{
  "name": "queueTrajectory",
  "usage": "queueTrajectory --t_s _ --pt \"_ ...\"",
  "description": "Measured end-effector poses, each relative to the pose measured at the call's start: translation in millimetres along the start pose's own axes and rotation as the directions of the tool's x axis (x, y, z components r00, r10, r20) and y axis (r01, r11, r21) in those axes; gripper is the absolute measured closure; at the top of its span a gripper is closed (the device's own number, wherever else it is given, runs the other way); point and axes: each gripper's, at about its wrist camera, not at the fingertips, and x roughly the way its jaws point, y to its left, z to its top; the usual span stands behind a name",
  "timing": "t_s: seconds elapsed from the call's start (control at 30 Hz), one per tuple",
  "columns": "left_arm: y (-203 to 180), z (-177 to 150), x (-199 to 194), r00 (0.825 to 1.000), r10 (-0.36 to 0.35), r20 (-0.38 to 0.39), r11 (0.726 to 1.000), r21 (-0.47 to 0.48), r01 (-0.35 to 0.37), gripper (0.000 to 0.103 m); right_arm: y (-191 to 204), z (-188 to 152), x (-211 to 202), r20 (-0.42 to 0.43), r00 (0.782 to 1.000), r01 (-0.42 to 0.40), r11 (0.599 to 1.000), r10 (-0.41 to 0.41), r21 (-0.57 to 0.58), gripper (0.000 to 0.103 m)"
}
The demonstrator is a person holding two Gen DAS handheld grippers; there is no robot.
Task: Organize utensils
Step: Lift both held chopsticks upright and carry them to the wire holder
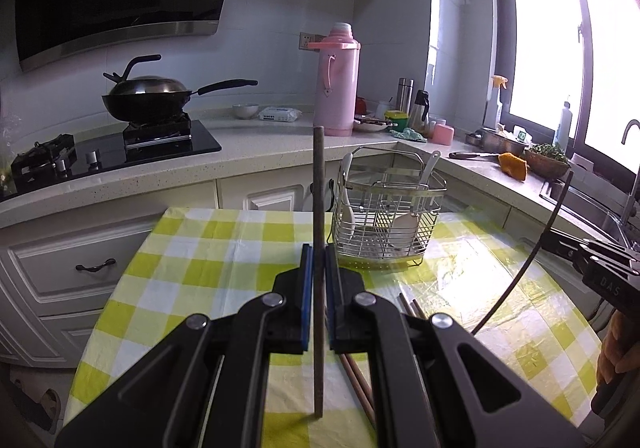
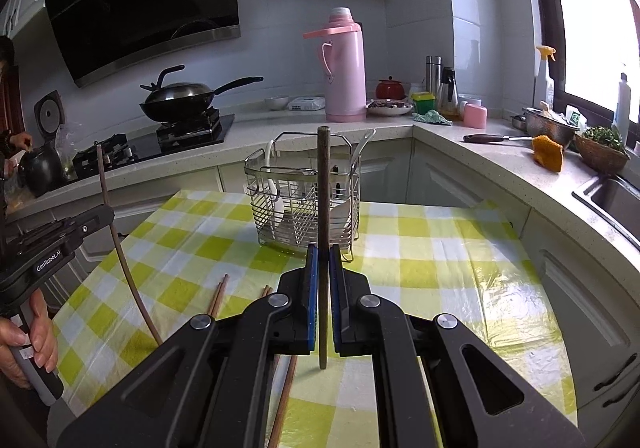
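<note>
My left gripper (image 1: 319, 254) is shut on a brown chopstick (image 1: 318, 188) held upright above the checked table. My right gripper (image 2: 324, 254) is shut on another brown chopstick (image 2: 323, 184), also upright. A wire utensil basket (image 1: 386, 224) stands on the table ahead of both grippers, with white spoons (image 1: 346, 184) in it; it also shows in the right wrist view (image 2: 304, 208). Several loose chopsticks (image 2: 218, 294) lie on the tablecloth under the grippers, partly hidden. The left gripper and its chopstick (image 2: 116, 240) show at the left of the right wrist view.
The yellow checked tablecloth (image 2: 420, 268) covers the table. A counter behind carries a wok on the stove (image 1: 148, 96), a pink thermos (image 1: 336, 88), bottles and bowls. A sink (image 2: 612, 200) lies at right. White cabinets (image 1: 92, 264) stand at left.
</note>
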Motion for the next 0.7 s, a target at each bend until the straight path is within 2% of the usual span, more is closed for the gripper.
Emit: queueTrajectory --t_s 0.33,0.53,0.7 --pt "-7.0 8.1 6.4 1.000 0.009 0.021 0.999 0.042 -0.009 0.097 5.5 5.4 -2.3 0.026 1.000 -0.003 1.000 0.003 -0.023 0.097" --pt "-13.7 27.5 4.2 0.998 -0.002 0.059 0.998 0.069 -0.002 0.097 5.8 14.9 -0.9 0.040 0.999 0.004 0.999 -0.002 -0.039 0.097" --pt "-20.0 52.9 5.2 0.996 -0.029 0.082 0.996 0.085 0.022 0.097 4.0 38.8 -1.7 0.079 0.997 0.006 0.999 -0.002 -0.054 0.097"
